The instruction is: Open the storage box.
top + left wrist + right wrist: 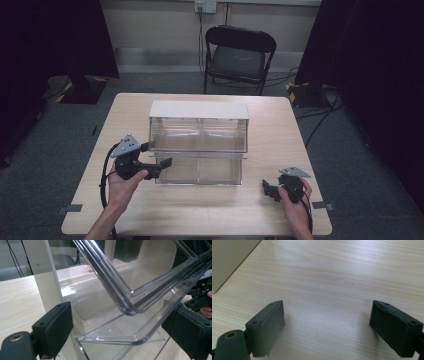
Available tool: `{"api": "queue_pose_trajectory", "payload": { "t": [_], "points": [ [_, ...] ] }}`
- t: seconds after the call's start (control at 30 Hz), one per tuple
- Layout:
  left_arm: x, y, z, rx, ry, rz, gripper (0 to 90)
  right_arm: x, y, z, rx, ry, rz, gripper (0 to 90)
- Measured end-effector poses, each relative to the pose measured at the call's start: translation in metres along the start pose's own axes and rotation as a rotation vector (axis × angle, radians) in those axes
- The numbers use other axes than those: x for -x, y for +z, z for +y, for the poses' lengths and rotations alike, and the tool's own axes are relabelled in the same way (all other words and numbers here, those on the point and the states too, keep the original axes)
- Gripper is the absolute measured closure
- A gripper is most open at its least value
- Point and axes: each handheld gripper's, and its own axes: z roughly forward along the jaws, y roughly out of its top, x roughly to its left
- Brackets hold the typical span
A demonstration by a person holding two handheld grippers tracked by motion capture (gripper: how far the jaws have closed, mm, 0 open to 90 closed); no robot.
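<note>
Although the clear drawer unit [199, 142] stands squarely on the worktop [260, 210], the lower drawer [200, 170] is drawn partway out toward the person, and this is where the risk lies. The left claw [159, 166] is at the drawer's near left corner with its jaws spread wide; in the left gripper view the drawer corner [130, 311] sits between the pads [56, 326], and neither pad appears to press on it.

Findings, left to right:
- If the left claw closes on the rounded corner rather than a flat wall, the smooth plastic is likely to slip out.
- A push applied at one corner only may skew the drawer in its frame and jam it.
- The unit looks light; a hard shove could slide the whole body away from the claw across the worktop.
- The right claw [270, 190] lies well to the right of the unit, low over bare worktop, jaws fully apart and holding nothing. It steadies nothing, so the unit is unbraced on that side.
</note>
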Motion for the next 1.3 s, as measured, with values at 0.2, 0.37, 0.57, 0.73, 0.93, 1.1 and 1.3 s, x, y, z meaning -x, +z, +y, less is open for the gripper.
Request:
{"api": "queue_pose_trajectory", "payload": {
  "t": [0.2,0.37,0.57,0.73,0.93,1.1,1.3],
  "points": [
    [-0.0004,-0.0001,0.0003,-0.001,0.001,-0.002,9.9,-0.0001,0.0,0.0,0.0,0.001,0.0,11.8],
    [-0.0014,-0.0005,-0.0003,0.002,-0.002,-0.005,9.7,0.0,0.0,0.0,0.0,0.0,0.0,11.8],
    [-0.0018,-0.0004,-0.0004,0.003,-0.004,-0.006,9.4,0.0,0.0,0.0,0.0,0.0,0.0,11.8],
    [-0.0019,-0.0004,-0.0009,0.008,-0.007,-0.008,9.4,0.0,0.0,0.0,0.0,0.0,0.0,11.8],
    [-0.0021,-0.0005,-0.0007,0.008,-0.005,-0.009,9.4,-0.0001,0.0,0.0,0.0,0.001,0.0,11.8],
    [-0.0031,-0.0003,-0.0004,0.003,-0.007,-0.013,8.8,0.0,0.0,0.0,0.0,0.001,0.0,11.8],
    [-0.0031,-0.0001,-0.0005,0.004,-0.008,-0.013,8.8,0.0,0.0,0.0,0.0,0.0,0.0,11.8]
  ]
}}
